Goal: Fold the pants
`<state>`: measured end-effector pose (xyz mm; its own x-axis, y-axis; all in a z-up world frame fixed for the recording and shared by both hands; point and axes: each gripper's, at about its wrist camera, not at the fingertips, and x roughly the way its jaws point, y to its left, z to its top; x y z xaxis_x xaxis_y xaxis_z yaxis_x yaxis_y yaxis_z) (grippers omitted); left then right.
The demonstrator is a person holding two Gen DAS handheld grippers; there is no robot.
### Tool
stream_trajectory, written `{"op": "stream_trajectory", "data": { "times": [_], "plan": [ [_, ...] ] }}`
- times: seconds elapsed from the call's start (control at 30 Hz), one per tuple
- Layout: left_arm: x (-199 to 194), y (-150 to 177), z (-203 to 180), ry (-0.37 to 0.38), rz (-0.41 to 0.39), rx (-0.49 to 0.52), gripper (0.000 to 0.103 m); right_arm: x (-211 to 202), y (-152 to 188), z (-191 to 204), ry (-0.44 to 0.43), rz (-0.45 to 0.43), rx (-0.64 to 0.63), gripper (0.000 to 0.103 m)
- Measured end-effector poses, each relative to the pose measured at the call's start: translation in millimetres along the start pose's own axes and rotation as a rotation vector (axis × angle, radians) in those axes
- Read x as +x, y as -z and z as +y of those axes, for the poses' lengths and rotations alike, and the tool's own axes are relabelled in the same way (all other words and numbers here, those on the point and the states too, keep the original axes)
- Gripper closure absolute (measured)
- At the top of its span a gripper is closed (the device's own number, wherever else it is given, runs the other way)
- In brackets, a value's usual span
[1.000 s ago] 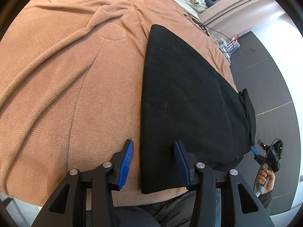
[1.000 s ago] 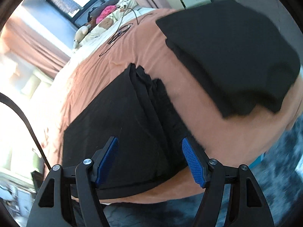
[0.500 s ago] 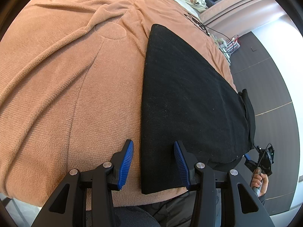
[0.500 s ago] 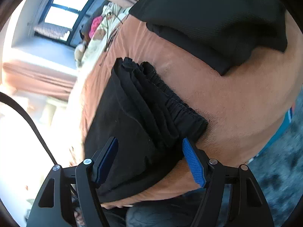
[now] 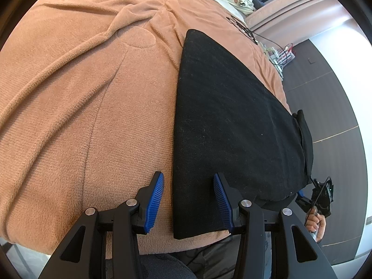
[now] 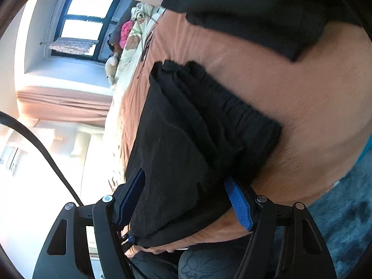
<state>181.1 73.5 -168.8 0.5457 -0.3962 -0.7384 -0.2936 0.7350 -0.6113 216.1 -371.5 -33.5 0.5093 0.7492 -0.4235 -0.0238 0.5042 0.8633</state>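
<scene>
Rolling sideways, the right claw (image 6: pixel 186 200) has closed in on the waistband end of the pants (image 5: pixel 232 121), spread around it. On the bed (image 5: pixel 81 93) they lie folded lengthwise; crosswise folds remain. Left claw (image 5: pixel 188 197) hovers spread.

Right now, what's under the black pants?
The black pants lie on the orange blanket, which shows all around them. What lies under the blanket is covered.
</scene>
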Motion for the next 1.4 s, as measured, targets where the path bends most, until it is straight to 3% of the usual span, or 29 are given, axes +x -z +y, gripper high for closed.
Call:
{"op": "stream_trajectory", "data": {
  "times": [0.07, 0.1, 0.17, 0.23, 0.27, 0.5, 0.6, 0.97, 1.1, 1.4],
  "plan": [
    [0, 0, 0, -0.002, 0.001, 0.002, 0.056, 3, -1, 1, 0.009, -0.022, -0.015, 0.034],
    [0, 0, -1, -0.003, 0.0, 0.002, 0.056, 2, -1, 2, 0.016, -0.05, -0.025, 0.041],
    [1, 0, -1, -0.005, 0.001, 0.003, 0.056, -2, -2, 3, 0.039, -0.091, -0.045, 0.059],
    [1, 0, -3, -0.01, 0.003, 0.007, 0.056, -6, -6, 3, 0.068, -0.12, -0.053, 0.092],
    [1, 0, -4, -0.014, 0.004, 0.011, 0.056, -7, -7, 5, 0.077, -0.13, -0.062, 0.096],
    [5, 0, -19, -0.077, 0.014, 0.058, 0.055, -35, -14, 52, 0.105, -0.189, -0.218, 0.098],
    [5, 1, -22, -0.069, 0.017, 0.054, 0.055, -44, -12, 63, 0.112, -0.193, -0.247, 0.098],
    [10, -10, -17, 0.002, 0.04, -0.017, 0.055, -39, 22, 25, 0.171, -0.176, -0.16, 0.099],
    [15, -18, -20, 0.026, 0.046, -0.022, 0.056, -40, 18, 20, 0.148, -0.171, -0.102, 0.099],
    [38, -40, -16, 0.106, 0.064, -0.088, 0.056, -38, 17, 18, 0.145, -0.19, -0.116, 0.099]
  ]
}}
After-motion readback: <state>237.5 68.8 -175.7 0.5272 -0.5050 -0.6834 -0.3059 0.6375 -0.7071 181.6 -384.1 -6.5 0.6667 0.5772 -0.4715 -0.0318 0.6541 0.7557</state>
